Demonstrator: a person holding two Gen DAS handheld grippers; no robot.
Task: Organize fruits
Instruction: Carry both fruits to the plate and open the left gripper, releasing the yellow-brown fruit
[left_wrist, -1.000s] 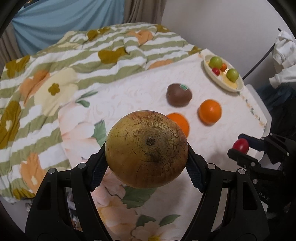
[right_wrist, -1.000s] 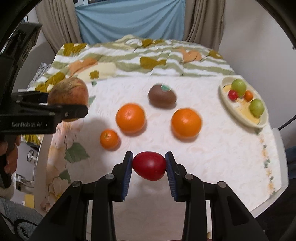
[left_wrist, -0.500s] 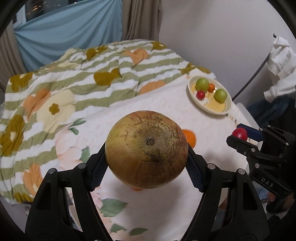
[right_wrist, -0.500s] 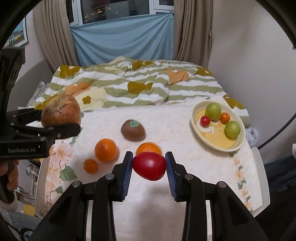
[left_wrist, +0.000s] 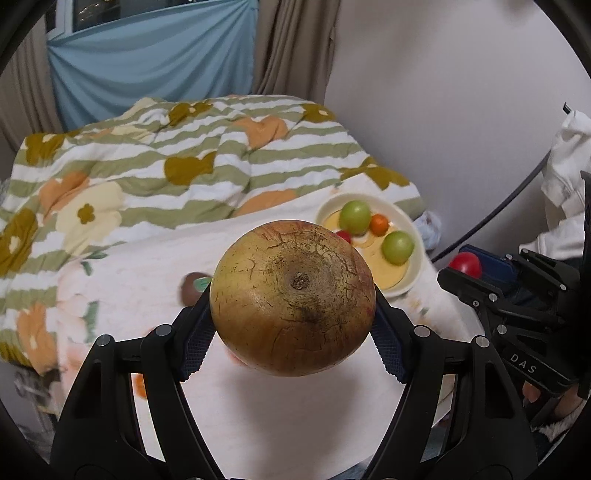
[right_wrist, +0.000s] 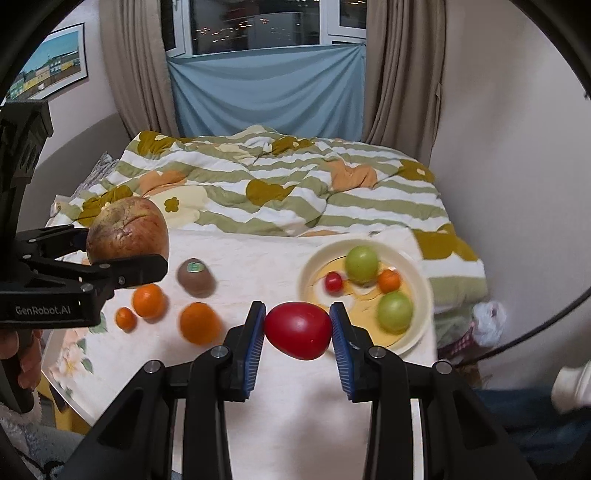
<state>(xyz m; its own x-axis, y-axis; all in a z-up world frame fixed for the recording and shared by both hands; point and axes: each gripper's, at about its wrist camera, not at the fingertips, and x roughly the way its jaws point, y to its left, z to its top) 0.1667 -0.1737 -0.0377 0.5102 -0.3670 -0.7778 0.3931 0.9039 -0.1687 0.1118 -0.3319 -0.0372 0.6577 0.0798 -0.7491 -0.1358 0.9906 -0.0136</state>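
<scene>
The red fruit (right_wrist: 297, 330), smooth and egg-shaped with its long axis lying crosswise between the pads, is clamped in the right claw (right_wrist: 297, 332) and held in the air above the near part of the counter (right_wrist: 295, 413). The cream plate (right_wrist: 419, 326) lies just ahead and to the right of it, nearer this claw than the other, so the coming move is likely a short carry forward and rightward before letting go. The plate already holds two green fruits (right_wrist: 362, 264), a small red one (right_wrist: 333, 282) and a small orange one (right_wrist: 389, 280), with bare yellow patches between them. The left claw (left_wrist: 293, 314) is shut on a big russet apple (left_wrist: 293, 297), its cracked, blossom-end face turned toward the camera, also held up off the counter; from there the plate sits ahead and to the right, further off. Loose on the white cloth to the left of the plate lie a brown kiwi (right_wrist: 195, 276) with a green sticker, two oranges (right_wrist: 198, 322) and a small mandarin (right_wrist: 125, 318). Beyond the counter is a bed with a striped floral quilt (right_wrist: 280, 192).
</scene>
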